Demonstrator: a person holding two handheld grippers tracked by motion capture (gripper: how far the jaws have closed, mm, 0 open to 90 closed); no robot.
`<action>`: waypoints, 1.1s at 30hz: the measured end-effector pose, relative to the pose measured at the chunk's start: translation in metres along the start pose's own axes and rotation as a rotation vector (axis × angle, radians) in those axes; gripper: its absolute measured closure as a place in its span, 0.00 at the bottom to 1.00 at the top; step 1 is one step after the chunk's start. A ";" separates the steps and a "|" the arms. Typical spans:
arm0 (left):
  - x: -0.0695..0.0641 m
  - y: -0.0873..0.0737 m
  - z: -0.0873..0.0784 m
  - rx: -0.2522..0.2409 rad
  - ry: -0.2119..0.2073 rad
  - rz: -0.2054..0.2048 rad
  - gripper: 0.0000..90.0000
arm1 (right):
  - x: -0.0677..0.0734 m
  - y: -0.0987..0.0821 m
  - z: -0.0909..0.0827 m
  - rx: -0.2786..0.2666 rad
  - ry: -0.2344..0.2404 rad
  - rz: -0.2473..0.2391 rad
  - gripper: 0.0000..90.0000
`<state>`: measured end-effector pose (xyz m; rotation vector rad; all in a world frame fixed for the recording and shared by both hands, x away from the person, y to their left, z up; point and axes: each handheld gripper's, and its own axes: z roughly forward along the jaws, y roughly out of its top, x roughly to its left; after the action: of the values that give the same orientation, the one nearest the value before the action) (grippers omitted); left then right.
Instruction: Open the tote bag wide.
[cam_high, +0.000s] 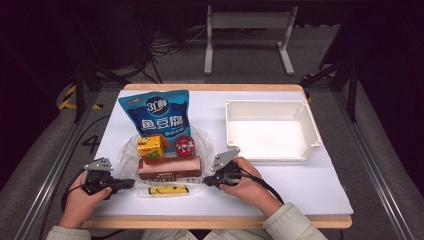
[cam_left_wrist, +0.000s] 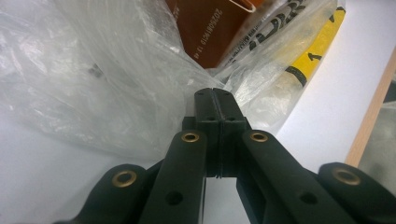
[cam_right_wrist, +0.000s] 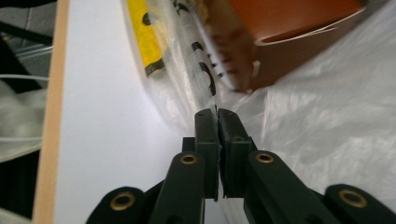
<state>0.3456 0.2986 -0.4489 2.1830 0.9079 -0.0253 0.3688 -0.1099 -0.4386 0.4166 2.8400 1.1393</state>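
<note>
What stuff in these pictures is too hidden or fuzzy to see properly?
- Brown box: blurred and cut off by the top edge in the right gripper view.
- Yellow packet: its print is veiled by the crinkled clear plastic bag in the left gripper view.
- Small red tin: label too small in the high view.

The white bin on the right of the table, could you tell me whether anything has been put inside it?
No, the white bin shows only its bare white floor in the high view.
</note>
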 end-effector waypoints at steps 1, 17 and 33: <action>-0.001 0.000 -0.001 0.004 -0.003 0.003 1.00 | 0.002 -0.001 0.000 0.016 0.012 -0.010 0.99; -0.005 -0.002 -0.012 -0.037 -0.010 0.021 0.96 | 0.007 -0.003 -0.008 0.018 0.079 0.023 0.87; -0.032 0.015 -0.042 -0.297 -0.066 0.095 0.62 | 0.019 0.014 -0.038 -0.243 0.000 0.024 0.50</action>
<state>0.3207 0.2999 -0.4003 1.9342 0.7200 0.0783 0.3480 -0.1201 -0.4006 0.4340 2.6568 1.4656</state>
